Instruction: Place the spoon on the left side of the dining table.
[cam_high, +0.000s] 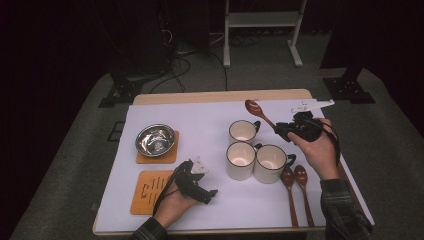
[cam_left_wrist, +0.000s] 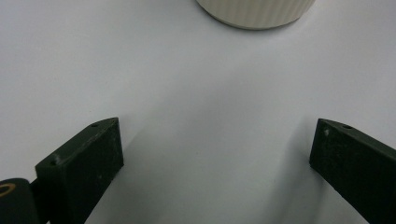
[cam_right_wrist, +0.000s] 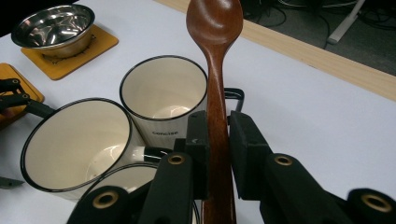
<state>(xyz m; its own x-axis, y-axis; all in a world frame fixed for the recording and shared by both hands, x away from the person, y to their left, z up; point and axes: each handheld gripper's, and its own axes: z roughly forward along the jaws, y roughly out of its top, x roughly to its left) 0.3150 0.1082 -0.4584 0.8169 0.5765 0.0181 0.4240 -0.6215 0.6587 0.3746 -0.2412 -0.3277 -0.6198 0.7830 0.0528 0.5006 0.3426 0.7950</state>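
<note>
One dark brown wooden spoon (cam_right_wrist: 215, 93) is clamped between the right gripper (cam_right_wrist: 217, 140) jaws above three cream black-rimmed mugs (cam_high: 241, 160), presumably awaiting lowering into one, while the left gripper (cam_left_wrist: 215, 158) is rested wide open, empty.

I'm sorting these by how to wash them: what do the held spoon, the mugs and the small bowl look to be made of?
The spoon looks like reddish-brown wood, smooth and lightly glossy, perhaps lacquered. The mugs look like cream glazed ceramic with dark rims; light glints inside them. The small bowl looks like polished steel, its wall mirroring the room.
</note>
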